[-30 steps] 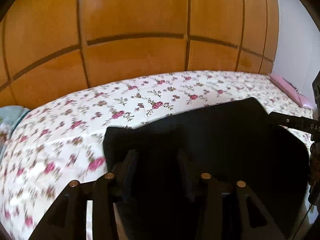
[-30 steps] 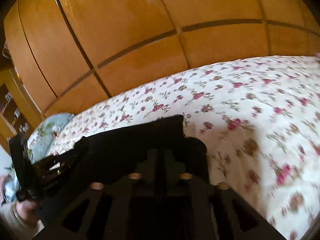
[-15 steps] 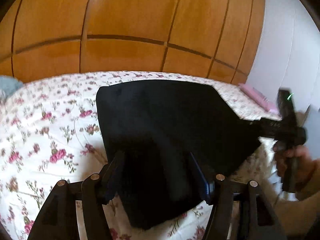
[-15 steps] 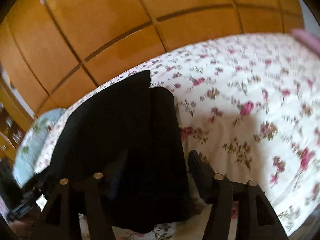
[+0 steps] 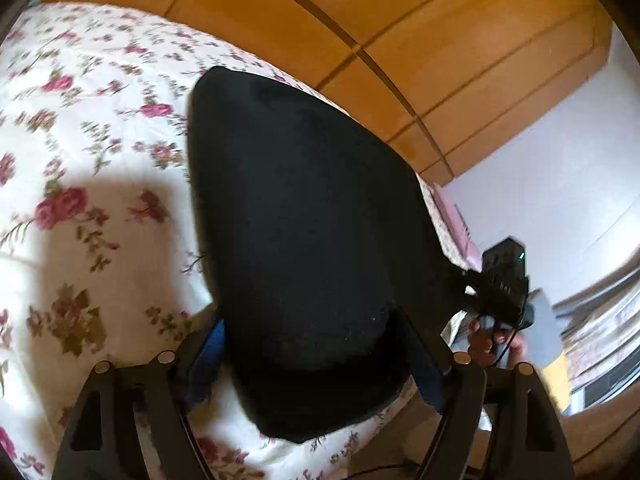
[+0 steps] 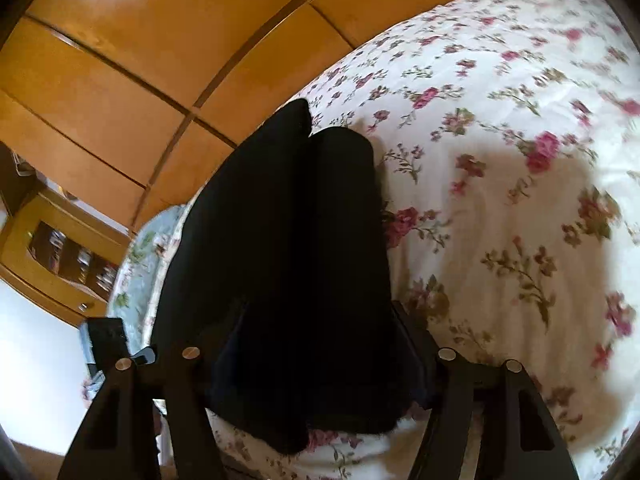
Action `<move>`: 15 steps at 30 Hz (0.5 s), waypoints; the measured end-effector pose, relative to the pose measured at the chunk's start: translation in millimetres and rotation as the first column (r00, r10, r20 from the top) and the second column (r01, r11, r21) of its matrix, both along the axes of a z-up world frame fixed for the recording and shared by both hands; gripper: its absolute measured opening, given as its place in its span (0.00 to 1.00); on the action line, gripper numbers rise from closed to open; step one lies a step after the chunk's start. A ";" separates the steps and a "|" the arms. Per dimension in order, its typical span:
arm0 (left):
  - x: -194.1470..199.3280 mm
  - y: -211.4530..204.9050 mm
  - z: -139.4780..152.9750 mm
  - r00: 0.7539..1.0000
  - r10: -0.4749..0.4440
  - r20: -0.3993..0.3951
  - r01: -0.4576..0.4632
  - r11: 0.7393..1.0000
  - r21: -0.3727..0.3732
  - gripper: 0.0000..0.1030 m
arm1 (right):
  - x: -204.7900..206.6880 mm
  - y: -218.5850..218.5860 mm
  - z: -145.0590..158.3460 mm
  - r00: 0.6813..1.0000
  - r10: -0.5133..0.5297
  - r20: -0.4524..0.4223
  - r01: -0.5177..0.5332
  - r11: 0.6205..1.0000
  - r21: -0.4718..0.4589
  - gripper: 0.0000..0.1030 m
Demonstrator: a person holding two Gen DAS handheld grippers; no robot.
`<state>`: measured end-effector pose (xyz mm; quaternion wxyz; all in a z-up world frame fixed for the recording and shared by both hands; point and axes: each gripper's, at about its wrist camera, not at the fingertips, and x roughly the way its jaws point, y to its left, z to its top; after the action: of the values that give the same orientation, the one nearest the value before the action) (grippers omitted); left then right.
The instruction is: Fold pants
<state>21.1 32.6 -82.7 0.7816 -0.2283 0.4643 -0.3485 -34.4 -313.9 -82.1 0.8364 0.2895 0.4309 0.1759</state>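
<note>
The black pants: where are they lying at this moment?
The black pants lie folded on the floral bedspread near its front edge, between both grippers' fingers; the wooden wardrobe stands behind the bed.

A bedspread (image 5: pixel 92 208) with pink flowers covers the bed. Behind it stands a wooden wardrobe (image 6: pixel 132 60). A pink pillow (image 5: pixel 456 220) lies near the white wall (image 5: pixel 560 184).

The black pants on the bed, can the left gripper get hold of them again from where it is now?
Probably yes. The black pants lie on the floral bedspread directly between the left gripper's fingers, whose jaws are opening, and nothing lies in the way.
</note>
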 end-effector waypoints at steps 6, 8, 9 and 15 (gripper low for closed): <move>-9.5 -14.6 34.0 0.992 0.032 0.122 -0.046 0.993 0.107 0.52 | -2.0 24.8 29.4 0.991 0.024 0.134 0.001 0.982 -0.188 0.46; -7.2 -17.4 50.1 0.981 0.036 0.190 -0.060 0.991 0.122 0.49 | -3.1 24.2 39.1 0.983 0.021 0.183 0.014 0.982 -0.190 0.44; -5.1 -18.5 57.0 0.975 0.037 0.221 -0.067 0.989 0.130 0.48 | -2.7 23.1 43.4 0.979 0.016 0.205 0.024 0.981 -0.191 0.44; 20.9 -32.3 87.9 0.924 0.028 0.381 -0.117 0.970 0.212 0.48 | 27.1 24.6 64.4 0.952 -0.011 0.307 0.075 0.977 -0.198 0.43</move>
<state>42.0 0.3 5.3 0.8894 -0.0824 0.3347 -0.3002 -7.3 -289.2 -17.7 0.9220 0.1795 0.3067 0.1539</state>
